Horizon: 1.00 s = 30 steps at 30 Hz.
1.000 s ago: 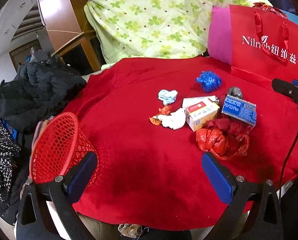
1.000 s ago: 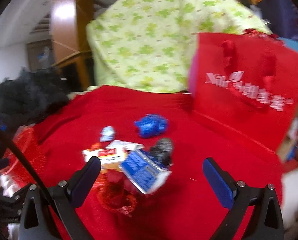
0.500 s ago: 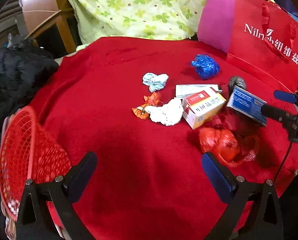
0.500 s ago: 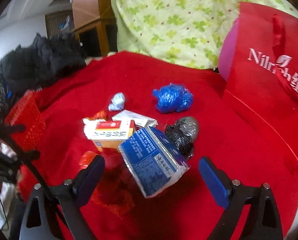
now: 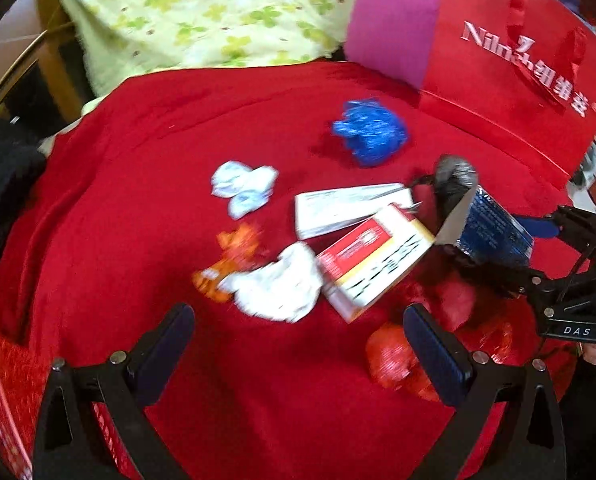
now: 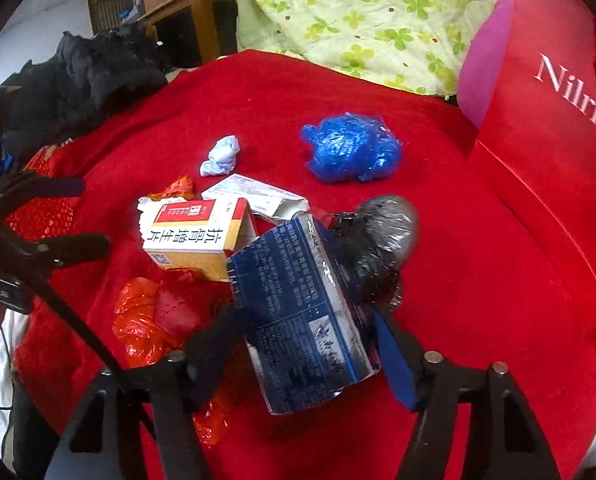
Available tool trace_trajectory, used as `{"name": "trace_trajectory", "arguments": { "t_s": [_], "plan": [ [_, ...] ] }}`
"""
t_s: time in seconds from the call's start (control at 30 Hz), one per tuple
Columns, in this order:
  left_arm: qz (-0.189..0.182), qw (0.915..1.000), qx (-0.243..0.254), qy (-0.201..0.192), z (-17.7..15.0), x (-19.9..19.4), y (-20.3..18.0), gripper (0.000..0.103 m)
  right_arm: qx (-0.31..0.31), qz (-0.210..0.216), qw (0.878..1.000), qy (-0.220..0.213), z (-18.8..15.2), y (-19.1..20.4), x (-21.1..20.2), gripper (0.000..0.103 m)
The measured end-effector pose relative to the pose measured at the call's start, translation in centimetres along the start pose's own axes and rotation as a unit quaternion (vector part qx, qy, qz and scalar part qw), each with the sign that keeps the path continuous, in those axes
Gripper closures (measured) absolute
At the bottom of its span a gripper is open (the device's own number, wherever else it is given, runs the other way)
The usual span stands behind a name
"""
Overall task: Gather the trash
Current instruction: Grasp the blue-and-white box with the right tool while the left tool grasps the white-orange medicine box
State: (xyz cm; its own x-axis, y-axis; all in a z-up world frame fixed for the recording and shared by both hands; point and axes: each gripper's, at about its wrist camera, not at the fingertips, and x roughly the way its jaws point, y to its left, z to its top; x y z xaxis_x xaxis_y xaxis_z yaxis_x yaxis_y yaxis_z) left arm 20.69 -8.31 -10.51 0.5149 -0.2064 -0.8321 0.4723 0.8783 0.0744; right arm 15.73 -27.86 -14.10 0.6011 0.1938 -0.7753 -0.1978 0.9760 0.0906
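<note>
Already closing the right gripper (image 6: 310, 344) on the blue box (image 6: 298, 312), atop the red table cloth (image 6: 478, 280). Risks twisting free, leaning on the black bag (image 6: 378, 240). Left gripper (image 5: 298, 344) wide, empty.

Each gripper is a black frame: the left gripper (image 5: 298, 344) has two angled arms with silver screws at the joints and dark blue pads. The right gripper (image 6: 306, 344) is built alike, with white "DAS" lettering at 3 o'clock in the left view and a thin black cable.
</note>
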Motion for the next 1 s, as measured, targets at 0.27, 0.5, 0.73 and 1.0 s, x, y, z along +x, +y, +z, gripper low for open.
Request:
{"name": "trace_trajectory", "arguments": {
  "t_s": [0.27, 0.5, 0.73, 1.0],
  "plan": [
    [-0.008, 0.9946, 0.102, 0.017, 2.5, 2.9, -3.5, 0.000, 0.132, 0.068, 0.989, 0.014, -0.7, -5.0, 0.0, 0.073],
    [-0.020, 0.9869, 0.147, 0.063, 3.0, 5.8, -4.2, 0.017, 0.132, 0.085, 0.988, 0.007, -0.7, -5.2, -0.7, 0.042],
    [-0.056, 0.9852, 0.145, 0.072, 2.3, 6.0, -4.0, 0.034, 0.099, 0.088, 0.991, -0.015, -0.7, -3.6, -1.5, 0.022],
    [-0.091, 0.9904, 0.086, 0.058, 1.6, 4.0, -1.7, 0.038, 0.008, 0.026, 1.000, 0.010, -0.7, 0.0, 0.6, 0.022]
  ]
}}
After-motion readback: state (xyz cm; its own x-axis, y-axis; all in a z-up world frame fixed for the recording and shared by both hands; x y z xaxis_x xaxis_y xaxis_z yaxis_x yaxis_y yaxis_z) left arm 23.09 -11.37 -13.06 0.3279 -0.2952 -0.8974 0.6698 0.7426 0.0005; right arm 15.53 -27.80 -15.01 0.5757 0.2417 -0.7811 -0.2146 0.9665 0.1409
